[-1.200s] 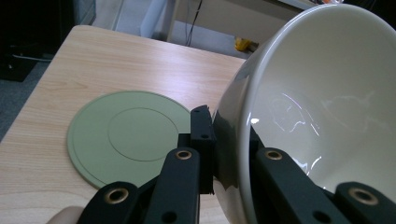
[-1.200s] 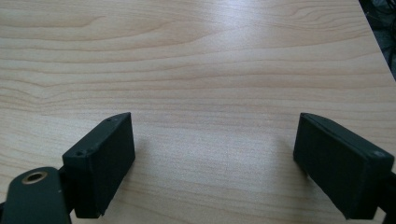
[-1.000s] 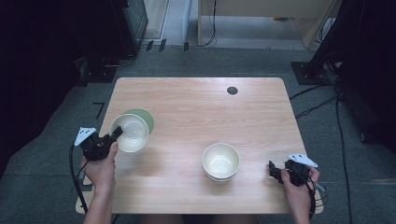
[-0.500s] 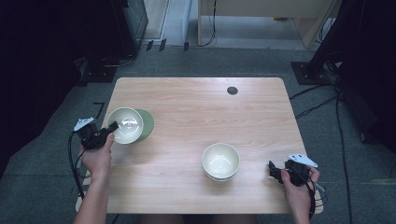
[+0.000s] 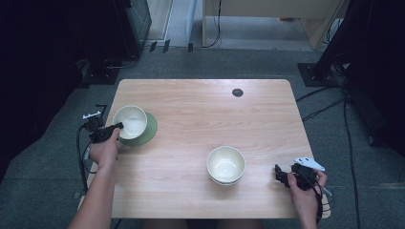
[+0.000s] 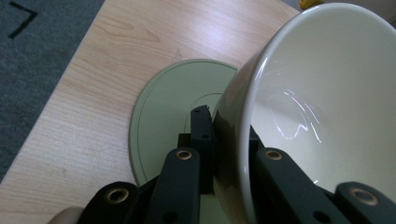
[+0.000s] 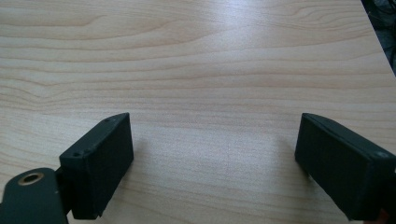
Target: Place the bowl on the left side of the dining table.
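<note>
- Here the left gripper [image 5: 113, 128] fingers pinch the rim of the white bowl [image 5: 130, 121], holding it over the green plate [image 5: 148, 131] to set it down.
- The right gripper [image 5: 282, 175] fingers stand wide open and hold nothing, waiting on the counter [image 5: 200, 114].

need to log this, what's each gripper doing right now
left gripper: shut on the rim of the cream bowl, over the green plate.
right gripper: open, nothing between its jaws, over bare table.
</note>
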Available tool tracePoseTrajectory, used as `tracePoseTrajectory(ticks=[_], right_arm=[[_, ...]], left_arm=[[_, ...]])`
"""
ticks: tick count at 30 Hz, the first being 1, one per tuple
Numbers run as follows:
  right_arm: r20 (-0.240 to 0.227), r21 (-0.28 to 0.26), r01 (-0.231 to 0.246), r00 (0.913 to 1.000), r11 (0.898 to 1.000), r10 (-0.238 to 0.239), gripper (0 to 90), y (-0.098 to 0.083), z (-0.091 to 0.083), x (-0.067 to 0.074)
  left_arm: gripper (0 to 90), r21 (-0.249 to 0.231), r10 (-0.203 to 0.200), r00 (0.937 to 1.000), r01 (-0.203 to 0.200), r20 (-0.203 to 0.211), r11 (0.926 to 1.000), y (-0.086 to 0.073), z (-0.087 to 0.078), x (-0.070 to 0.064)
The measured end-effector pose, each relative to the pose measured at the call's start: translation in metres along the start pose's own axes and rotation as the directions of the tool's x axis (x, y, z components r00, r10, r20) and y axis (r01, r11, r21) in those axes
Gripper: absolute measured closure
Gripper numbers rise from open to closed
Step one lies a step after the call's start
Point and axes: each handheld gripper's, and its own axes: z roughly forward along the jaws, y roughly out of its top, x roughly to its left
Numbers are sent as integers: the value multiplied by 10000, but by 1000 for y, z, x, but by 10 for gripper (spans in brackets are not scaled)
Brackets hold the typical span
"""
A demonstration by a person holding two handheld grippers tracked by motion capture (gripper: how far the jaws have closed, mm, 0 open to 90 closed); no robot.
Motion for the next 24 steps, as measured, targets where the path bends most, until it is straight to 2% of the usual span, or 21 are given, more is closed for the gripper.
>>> tracePoseTrajectory(ticks=[3,7,12,13,15,16,18,24], right_arm=[[-2,-2,2,10000,10000,-3,114,0,0,0],[-2,1,5,10000,10000,-5,113,0,0,0],[-2,1,3,10000,10000,-3,113,0,0,0],[-2,0,3,10000,10000,-3,113,0,0,0],[-1,1,3,10000,10000,-3,113,0,0,0],[-1,1,3,10000,10000,-3,113,0,0,0],[-2,1,4,10000,10000,-4,113,0,0,0],[-1,0,0,10000,10000,0,113,0,0,0]], left_arm=[[844,248,-331,9994,332,-67,9991,5,8,-1],[844,797,-209,9988,244,-443,9965,7,15,-3],[844,1065,-340,9976,403,-610,9935,9,20,-4],[843,1086,-375,9975,438,-601,9931,10,20,-4],[840,1166,-808,9949,874,-602,9893,10,23,-1],[841,1166,-808,9949,874,-602,9893,10,23,-1],[835,1300,-823,9929,932,-863,9871,10,25,1],[826,1272,-1065,9918,1149,-706,9852,11,27,4]])
